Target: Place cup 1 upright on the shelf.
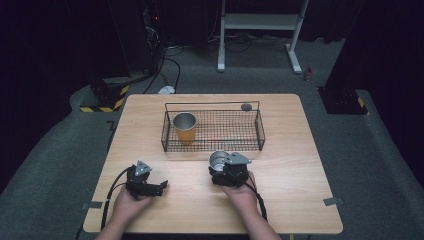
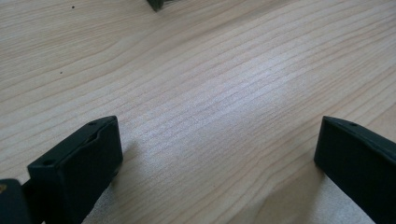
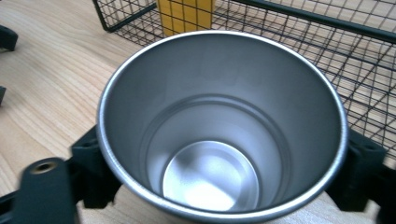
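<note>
Left gripper (image 1: 162,186): rests low on the bench (image 1: 280,195) at the near left, fingers (image 2: 77,163) spread wide over bare wood.
Wire basket (image 1: 260,131): stands at the bench's middle, toward the far side; a yellow cup (image 1: 185,128) is upright in its left end.
Steel cup (image 3: 222,121): upright on the bench just in front of the basket, mouth open and empty.
Right gripper (image 3: 224,182): fingers (image 3: 357,170) pinch the steel cup from both sides.

Steel cup (image 3: 224,135) base cut off by the right gripper view's lower edge, its outer wall hidden from above, yellow cup (image 3: 186,14) cropped at the top edge, small dark object (image 1: 246,106) behind the wire basket (image 1: 260,131) too small to identify
</note>
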Tool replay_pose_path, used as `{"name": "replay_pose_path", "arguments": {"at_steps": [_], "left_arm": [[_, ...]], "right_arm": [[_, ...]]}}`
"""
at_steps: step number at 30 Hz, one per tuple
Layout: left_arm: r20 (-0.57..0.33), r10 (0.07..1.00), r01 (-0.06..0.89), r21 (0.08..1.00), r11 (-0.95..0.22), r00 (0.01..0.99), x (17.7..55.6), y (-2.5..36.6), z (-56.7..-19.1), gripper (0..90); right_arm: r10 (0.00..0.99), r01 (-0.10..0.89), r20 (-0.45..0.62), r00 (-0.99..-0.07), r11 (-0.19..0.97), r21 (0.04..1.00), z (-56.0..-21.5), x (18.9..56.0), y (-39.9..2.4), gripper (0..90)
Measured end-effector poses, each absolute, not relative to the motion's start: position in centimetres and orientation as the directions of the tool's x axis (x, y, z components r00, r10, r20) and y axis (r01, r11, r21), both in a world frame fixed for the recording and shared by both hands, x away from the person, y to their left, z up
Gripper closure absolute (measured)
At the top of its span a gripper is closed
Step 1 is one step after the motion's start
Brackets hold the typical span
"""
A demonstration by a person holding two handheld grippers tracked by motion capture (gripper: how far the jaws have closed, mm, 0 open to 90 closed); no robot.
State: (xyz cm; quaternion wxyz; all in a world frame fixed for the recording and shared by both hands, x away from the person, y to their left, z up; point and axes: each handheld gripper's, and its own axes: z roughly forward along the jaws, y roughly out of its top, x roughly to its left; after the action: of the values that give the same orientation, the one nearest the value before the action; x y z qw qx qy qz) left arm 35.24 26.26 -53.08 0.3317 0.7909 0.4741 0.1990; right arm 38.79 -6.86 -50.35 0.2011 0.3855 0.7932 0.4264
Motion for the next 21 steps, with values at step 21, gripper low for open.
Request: {"name": "replay_pose_path", "arguments": {"at_steps": [21], "left_arm": [[0.013, 0.886, 0.614, 0.716, -0.332, 0.464, 35.1, 26.3, -53.1, 2.4]], "right_arm": [[0.833, 0.425, -0.011, -0.553, 0.293, 0.856, -49.2, 36.9, -10.3, 18.1]]}}
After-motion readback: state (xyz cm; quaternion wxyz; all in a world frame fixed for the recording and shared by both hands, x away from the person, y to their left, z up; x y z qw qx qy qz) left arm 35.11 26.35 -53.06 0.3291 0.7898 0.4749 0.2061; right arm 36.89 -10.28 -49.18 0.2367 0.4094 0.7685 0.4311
